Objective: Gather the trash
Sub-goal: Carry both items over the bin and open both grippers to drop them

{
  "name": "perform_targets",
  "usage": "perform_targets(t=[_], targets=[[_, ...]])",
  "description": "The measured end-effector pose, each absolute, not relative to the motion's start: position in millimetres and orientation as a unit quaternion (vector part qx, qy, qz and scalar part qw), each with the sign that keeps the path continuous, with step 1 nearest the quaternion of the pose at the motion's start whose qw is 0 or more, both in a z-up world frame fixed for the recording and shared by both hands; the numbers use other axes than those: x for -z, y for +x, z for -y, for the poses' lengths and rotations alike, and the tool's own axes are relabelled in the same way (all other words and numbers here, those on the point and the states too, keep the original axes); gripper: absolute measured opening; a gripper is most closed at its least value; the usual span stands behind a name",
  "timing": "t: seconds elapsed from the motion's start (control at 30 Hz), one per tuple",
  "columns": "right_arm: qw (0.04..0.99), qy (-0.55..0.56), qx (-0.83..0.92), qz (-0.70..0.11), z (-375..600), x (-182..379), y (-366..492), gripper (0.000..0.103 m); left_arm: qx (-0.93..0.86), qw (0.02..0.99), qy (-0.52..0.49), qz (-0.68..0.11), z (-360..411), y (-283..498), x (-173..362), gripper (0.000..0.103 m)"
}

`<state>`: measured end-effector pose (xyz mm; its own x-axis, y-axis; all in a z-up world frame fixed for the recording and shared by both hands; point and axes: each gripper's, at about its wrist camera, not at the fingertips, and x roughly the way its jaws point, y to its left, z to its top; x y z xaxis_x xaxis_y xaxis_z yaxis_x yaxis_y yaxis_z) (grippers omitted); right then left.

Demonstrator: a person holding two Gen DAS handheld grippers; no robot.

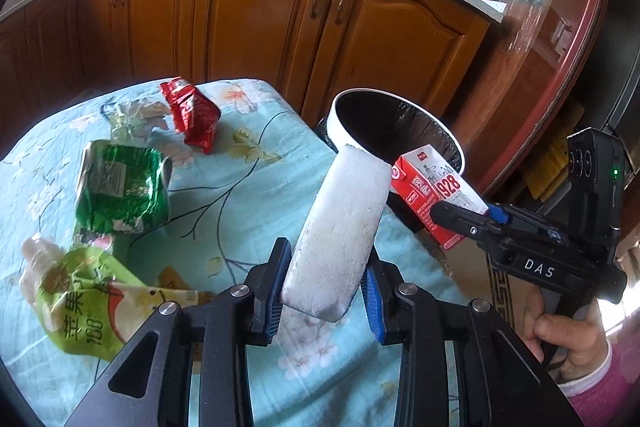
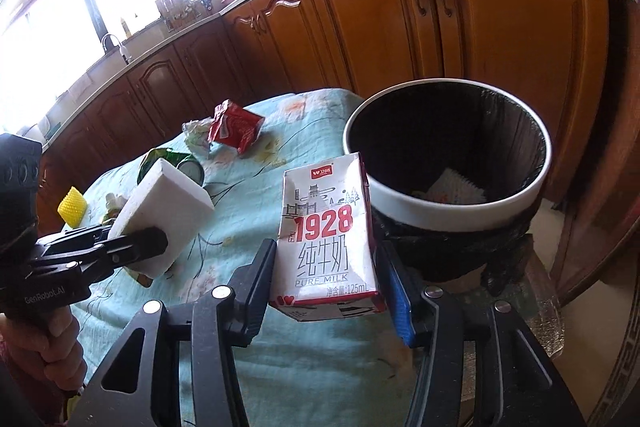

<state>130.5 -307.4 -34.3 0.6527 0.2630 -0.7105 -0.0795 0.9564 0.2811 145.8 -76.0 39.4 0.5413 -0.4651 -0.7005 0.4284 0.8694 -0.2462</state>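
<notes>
My left gripper (image 1: 326,273) is shut on a white foam block (image 1: 340,227), held above the table's right edge; both also show in the right wrist view, the gripper (image 2: 132,247) and the foam block (image 2: 168,205). My right gripper (image 2: 326,277) is shut on a red and white "1928" milk carton (image 2: 326,239), held just left of the bin; the carton (image 1: 436,193) shows beside the foam block. The round bin (image 2: 452,205) with a white rim and black liner stands beside the table and holds some white trash (image 2: 454,187).
On the blue floral tablecloth (image 1: 240,179) lie a red wrapper (image 1: 192,113), a green foil bag (image 1: 120,187), a green juice pouch (image 1: 80,303) and crumpled plastic (image 1: 136,115). A yellow object (image 2: 73,207) lies at the table's far left. Wooden cabinets (image 1: 260,19) stand behind.
</notes>
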Motion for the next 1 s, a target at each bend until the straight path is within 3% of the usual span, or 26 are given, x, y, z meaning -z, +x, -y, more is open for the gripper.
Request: perform_targets(t=[1.0], targets=[[0.9,0.104,-0.034,-0.421,394.2,30.6,203.4,0.052,0.269,0.861,0.045,-0.429,223.4,279.8,-29.4,0.034]])
